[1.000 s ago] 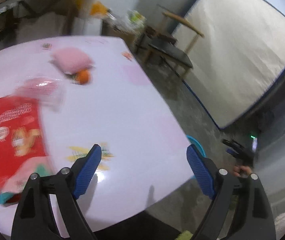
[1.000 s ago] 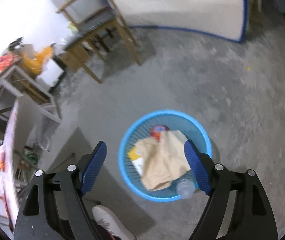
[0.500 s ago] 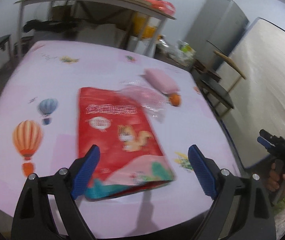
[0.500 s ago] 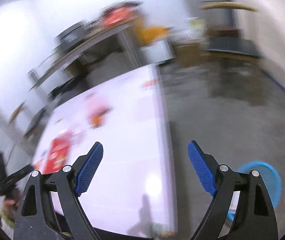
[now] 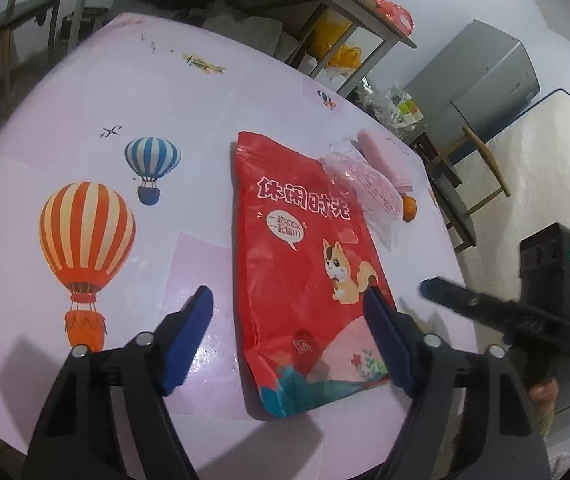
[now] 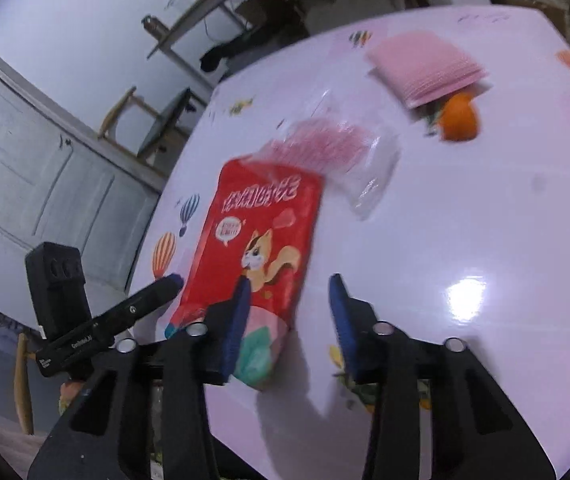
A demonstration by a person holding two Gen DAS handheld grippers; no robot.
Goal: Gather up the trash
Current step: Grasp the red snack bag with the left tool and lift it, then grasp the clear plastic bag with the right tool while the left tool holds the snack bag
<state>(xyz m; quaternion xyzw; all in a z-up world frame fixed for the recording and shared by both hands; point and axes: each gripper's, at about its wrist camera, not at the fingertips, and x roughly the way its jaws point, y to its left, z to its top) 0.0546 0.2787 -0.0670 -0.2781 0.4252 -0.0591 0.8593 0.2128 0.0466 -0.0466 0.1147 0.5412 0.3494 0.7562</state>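
A flat red snack bag [image 5: 305, 268] with a squirrel picture lies on the pink table [image 5: 85, 92]; it also shows in the right wrist view [image 6: 257, 248]. Beyond it lie a crumpled clear-and-pink plastic wrapper [image 5: 369, 188] [image 6: 337, 156], a pink pouch [image 5: 385, 156] [image 6: 425, 68] and a small orange fruit [image 5: 409, 208] [image 6: 459, 118]. My left gripper [image 5: 289, 316] is open and empty, hovering over the bag's near end. My right gripper [image 6: 289, 316] is open and empty above the bag's near right corner, and shows at the right of the left view [image 5: 485, 312].
The table's near edge runs just under both grippers. A metal shelf rack [image 5: 325, 12], a grey fridge [image 5: 481, 84], wooden chairs [image 5: 461, 196] and a leaning mattress [image 5: 553, 184] stand beyond the table. A grey door [image 6: 25, 168] is at left.
Both grippers swung from the floor and blue bin toward the table. The left now hovers closer over the red bag; the right has come in beside it, open throughout.
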